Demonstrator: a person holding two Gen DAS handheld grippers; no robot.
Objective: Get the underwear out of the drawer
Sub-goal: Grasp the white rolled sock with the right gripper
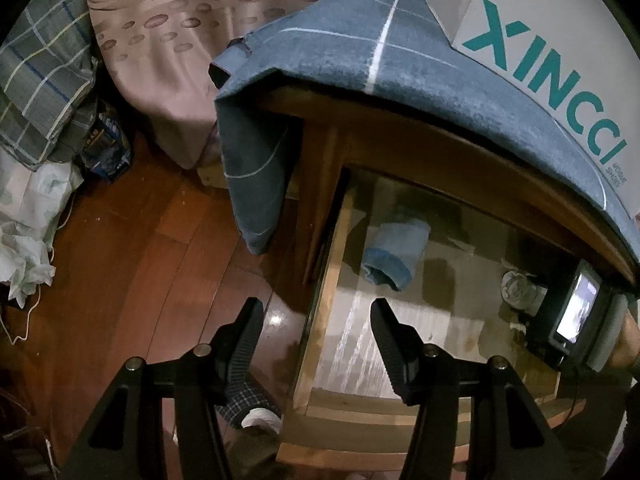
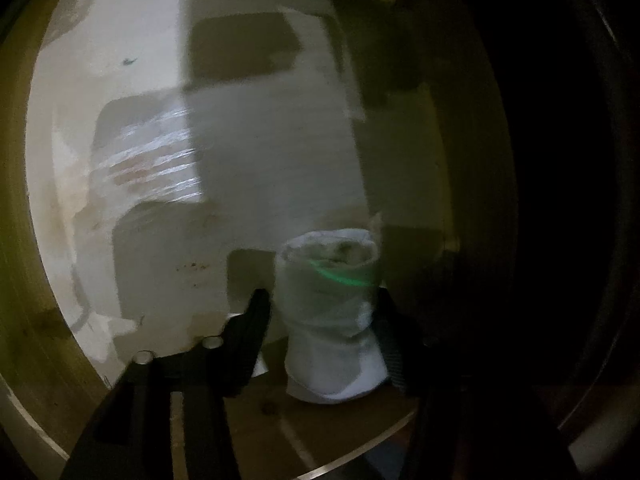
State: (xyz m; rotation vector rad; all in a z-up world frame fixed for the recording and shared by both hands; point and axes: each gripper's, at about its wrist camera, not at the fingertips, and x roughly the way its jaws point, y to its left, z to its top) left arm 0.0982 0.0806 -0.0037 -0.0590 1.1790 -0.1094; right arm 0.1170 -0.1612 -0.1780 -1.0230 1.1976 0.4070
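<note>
The wooden drawer (image 1: pixel 320 344) stands pulled open under the cabinet top. A rolled light-blue underwear (image 1: pixel 394 254) lies at its back left. A rolled white underwear (image 1: pixel 518 286) lies at the right, next to my right gripper (image 1: pixel 576 316). In the right wrist view that white roll with a green band (image 2: pixel 332 312) stands between the fingers of my right gripper (image 2: pixel 320 312); the jaws are open around it, the right finger against it. My left gripper (image 1: pixel 316 316) is open and empty above the drawer's left front corner.
A blue cloth (image 1: pixel 360 52) drapes over the cabinet top, with a white XINCCI box (image 1: pixel 552 60) on it. A bed with a pink cover (image 1: pixel 168 60) stands to the left, bags and pillows (image 1: pixel 40 100) beyond. The floor (image 1: pixel 140 260) is reddish wood.
</note>
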